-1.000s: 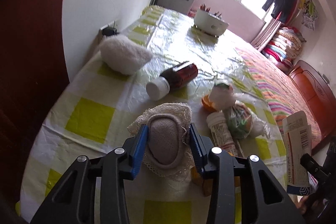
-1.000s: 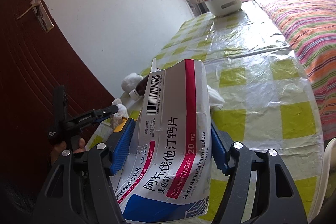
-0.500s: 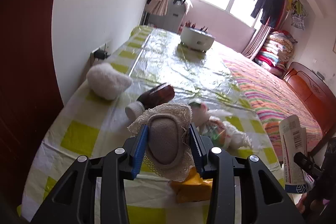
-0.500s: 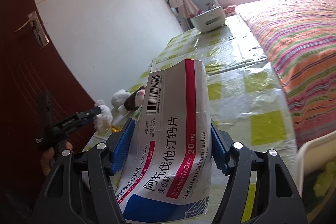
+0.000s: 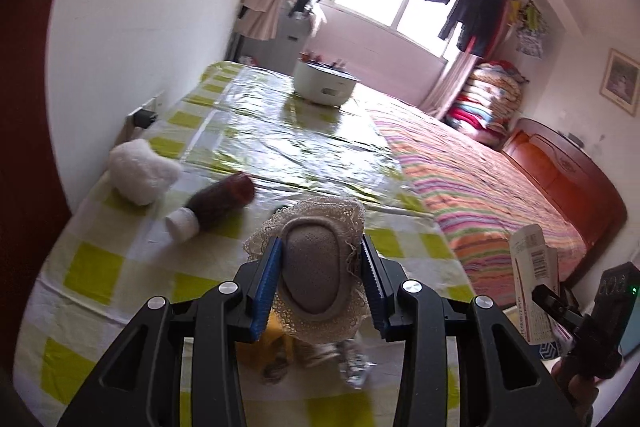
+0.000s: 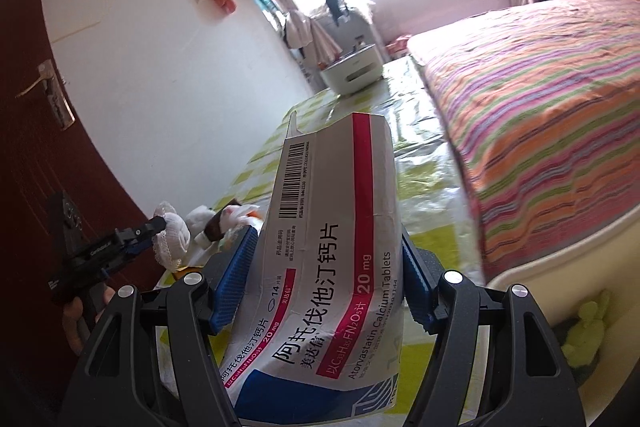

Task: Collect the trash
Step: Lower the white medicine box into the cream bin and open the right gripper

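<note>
My left gripper (image 5: 320, 281) is shut on a grey oval pad with a cream lace edge (image 5: 314, 275), held above the table's near end. The right wrist view shows the same lace pad (image 6: 172, 241) at its left, in the left gripper (image 6: 154, 227). My right gripper (image 6: 326, 263) is shut on a flattened white, red and blue medicine box (image 6: 332, 247); the box (image 5: 534, 291) also shows at the right edge of the left wrist view. On the yellow-checked tablecloth (image 5: 120, 239) lie a brown bottle with a white cap (image 5: 218, 201) and a white fluffy wad (image 5: 140, 171).
A yellow wrapper (image 5: 272, 339) and crumpled clear plastic (image 5: 352, 363) lie under the left gripper. A white pot (image 5: 324, 85) stands at the table's far end. A striped bed (image 5: 480, 187) runs along the right, a white wall on the left. A cream bin (image 6: 560, 307) with green scraps sits low right.
Both grippers rose and drew back from the table with their loads. The orange peel, white pill bottle and bagged trash have slipped out of sight beneath the left gripper.
</note>
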Demonstrator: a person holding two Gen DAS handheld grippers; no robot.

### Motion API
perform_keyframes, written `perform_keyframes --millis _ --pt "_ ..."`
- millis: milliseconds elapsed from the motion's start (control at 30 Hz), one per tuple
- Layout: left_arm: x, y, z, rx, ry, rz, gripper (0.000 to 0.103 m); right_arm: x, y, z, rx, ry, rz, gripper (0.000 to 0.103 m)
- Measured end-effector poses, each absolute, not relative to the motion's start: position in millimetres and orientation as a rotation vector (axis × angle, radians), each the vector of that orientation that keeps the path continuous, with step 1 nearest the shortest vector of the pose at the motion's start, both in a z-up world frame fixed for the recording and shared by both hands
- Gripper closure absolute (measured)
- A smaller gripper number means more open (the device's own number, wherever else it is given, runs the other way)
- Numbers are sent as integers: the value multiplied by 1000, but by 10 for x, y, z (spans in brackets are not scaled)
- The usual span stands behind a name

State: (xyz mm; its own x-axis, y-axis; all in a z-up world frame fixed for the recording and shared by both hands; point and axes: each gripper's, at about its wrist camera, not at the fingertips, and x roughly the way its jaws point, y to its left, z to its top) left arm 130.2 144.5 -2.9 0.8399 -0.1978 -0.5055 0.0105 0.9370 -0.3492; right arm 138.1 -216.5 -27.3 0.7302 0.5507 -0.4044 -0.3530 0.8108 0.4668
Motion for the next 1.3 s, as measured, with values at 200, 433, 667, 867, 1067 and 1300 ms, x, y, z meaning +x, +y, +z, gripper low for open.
perform_keyframes --millis 200,433,667,867,1067,1300 --pt "1337 1123 -4 -314 580 -190 65 1260 -2506 -317 422 525 414 38" --pt "1316 783 3 -273 592 -267 65 1066 -2917 -343 459 467 262 37" --pt "1330 473 -18 -230 616 -322 65 921 -3186 -411 480 432 136 36" --pt "1277 249 8 -193 621 -365 65 886 -3274 -454 488 428 71 31" --pt "1233 44 16 -162 629 -406 65 929 -3367 -561 555 458 35 29" --pt "1197 -183 14 -142 648 -459 65 921 -3509 -634 640 466 14 26"
